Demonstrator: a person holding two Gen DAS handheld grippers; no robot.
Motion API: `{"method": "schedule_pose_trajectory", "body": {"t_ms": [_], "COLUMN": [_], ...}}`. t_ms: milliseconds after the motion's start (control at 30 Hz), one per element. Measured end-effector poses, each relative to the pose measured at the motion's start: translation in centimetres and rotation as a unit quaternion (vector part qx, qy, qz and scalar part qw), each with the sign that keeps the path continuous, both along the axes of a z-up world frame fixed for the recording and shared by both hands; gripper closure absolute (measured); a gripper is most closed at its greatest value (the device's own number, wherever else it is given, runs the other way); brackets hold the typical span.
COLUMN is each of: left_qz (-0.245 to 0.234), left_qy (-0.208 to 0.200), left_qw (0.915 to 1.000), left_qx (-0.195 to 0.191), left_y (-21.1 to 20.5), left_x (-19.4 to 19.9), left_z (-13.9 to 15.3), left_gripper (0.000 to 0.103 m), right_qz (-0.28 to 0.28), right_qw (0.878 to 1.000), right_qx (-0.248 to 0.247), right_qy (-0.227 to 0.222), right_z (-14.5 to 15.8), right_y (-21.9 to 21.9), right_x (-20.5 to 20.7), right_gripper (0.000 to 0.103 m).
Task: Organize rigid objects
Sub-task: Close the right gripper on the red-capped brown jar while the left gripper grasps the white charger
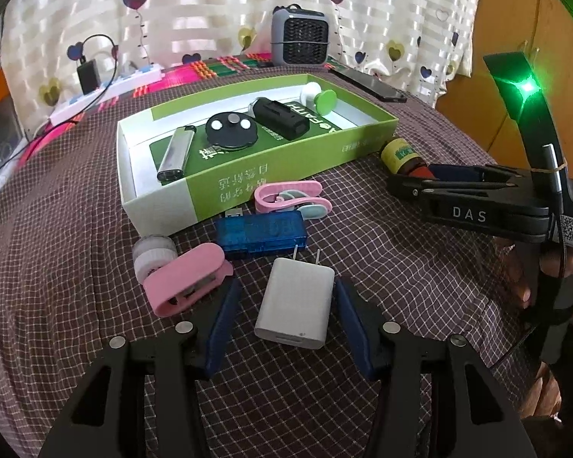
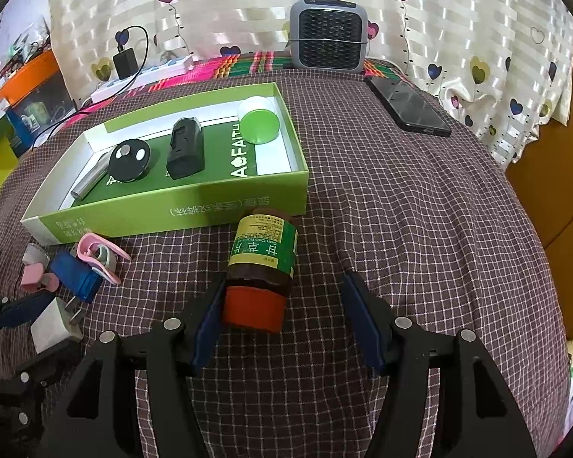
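While the left tongs (image 1: 286, 315) stand half-wide astride the white charger (image 1: 294, 303), pads not yet pressing, they should close squarely on its flat sides. It lies on the checked tabletop (image 1: 382, 267) near the green box (image 1: 248, 179), long axis and prongs pointing boxward. The right tongs (image 2: 282, 318), also unclenched, straddle the toppled brown bottle (image 2: 261, 267), its red cap toward them.

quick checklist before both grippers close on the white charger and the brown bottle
1. White charger sits between the left gripper fingers: ok.
2. Left pads pressing on the charger: not ok, gaps on both sides.
3. Brown bottle lies between the right gripper fingers: ok, off-centre, near one pad.
4. Right pads gripping the bottle: not ok, far side is apart.
5. Free room in the green box: ok, bare floor between items.
6. Pink clip clear of the left finger: cannot tell.
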State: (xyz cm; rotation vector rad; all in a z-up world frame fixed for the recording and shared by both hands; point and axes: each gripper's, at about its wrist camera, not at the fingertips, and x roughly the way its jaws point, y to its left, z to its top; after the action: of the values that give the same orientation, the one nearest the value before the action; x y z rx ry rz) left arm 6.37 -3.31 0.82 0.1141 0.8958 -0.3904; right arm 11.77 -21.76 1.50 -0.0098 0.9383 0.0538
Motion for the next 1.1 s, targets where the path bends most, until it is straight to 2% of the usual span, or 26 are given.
{"method": "schedule_pose_trajectory", "body": {"t_ms": [133,200,367,767,1100], "left_qz": [0.000,0.000,0.002,0.004,0.007], "left_qy": [0.001,0.001,0.000,0.000,0.001], "left_qw": [1.0000,1.0000,1.0000,0.9999,0.9999], "left_qx": [-0.006,-0.007,-0.009,-0.010,-0.014], "left_y": [0.2,0.2,0.2,0.2,0.3], "left_x": [-0.1,-0.1,-0.2,-0.3,-0.4], "left_z": [0.1,0.1,0.1,0.1,0.2], "left_gripper": [0.068,0.069,0.070,0.070,0.070], "right_qz": [-0.001,-0.001,-0.005,-0.019,-0.019], "right_qw": [1.000,1.000,1.000,1.000,1.000], "right_qx": [0.001,0.003,0.006,0.009,0.015], "right_qy": [-0.003,-0.004,-0.007,-0.011,-0.013], "right_z": [0.0,0.0,0.0,0.2,0.3], "right_y": [0.0,0.0,-0.3,-1.0,-1.2], "right_x": [-0.1,-0.1,-0.2,-0.3,-0.3], "right_gripper": [0.041,0.041,0.045,0.068,0.070]}}
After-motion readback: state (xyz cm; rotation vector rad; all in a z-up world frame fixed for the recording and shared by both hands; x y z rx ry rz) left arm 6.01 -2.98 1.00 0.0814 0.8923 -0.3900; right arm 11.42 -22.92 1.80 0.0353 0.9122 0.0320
